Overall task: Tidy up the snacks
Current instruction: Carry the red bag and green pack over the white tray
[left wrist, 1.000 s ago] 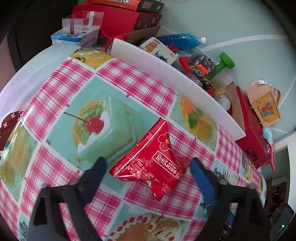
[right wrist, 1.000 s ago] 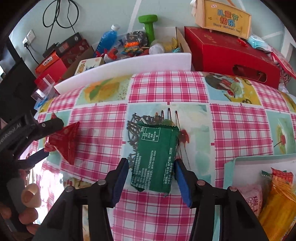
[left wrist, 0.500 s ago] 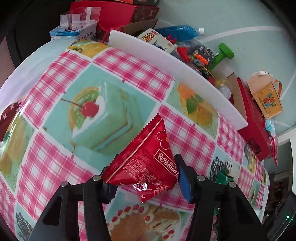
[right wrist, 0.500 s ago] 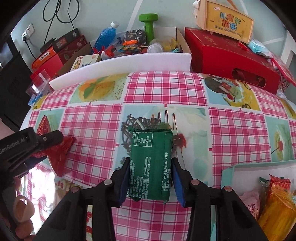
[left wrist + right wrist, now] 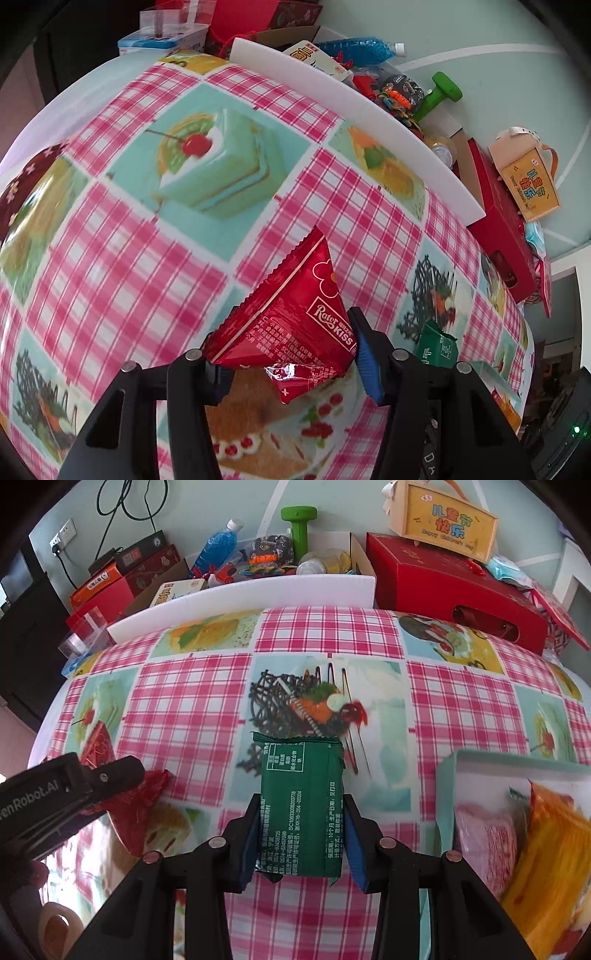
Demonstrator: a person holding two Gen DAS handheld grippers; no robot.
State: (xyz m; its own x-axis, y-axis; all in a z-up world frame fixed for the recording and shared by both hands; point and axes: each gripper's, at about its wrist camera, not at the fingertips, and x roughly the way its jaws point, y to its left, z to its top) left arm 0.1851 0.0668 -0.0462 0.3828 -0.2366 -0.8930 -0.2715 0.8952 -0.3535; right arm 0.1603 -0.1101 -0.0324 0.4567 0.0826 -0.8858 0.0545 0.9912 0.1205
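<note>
Snacks sit in both tongs above a table draped in a pink-checked cloth point(image 5: 306, 635) printed with cakes. Only the right wrist view shows the pale green box point(image 5: 448, 775) at the table's right edge, already holding a pink packet point(image 5: 484, 845) and an orange packet point(image 5: 550, 864); it also shows the left gripper point(image 5: 122, 775) from the side, its black arm lettered "enRobot.AI", with the person's fingers point(image 5: 55, 926) below it. Only the left wrist view gives the red pouch's face. Beyond the table's far edge lies a red gift box point(image 5: 454, 579) and, on it, a tan carton point(image 5: 443, 520) reading "Happy Children's Day". The red pouch point(image 5: 295, 317), a puffed triangular pack marked "Rater KISS", is clamped between the left gripper's point(image 5: 286, 363) blue pads, its tip pointing away over the cloth. The green packet point(image 5: 301, 808), printed side up with small Chinese text, is pinched at its long edges by the right gripper point(image 5: 299, 843), its crimped far end jutting past the fingertips.
</note>
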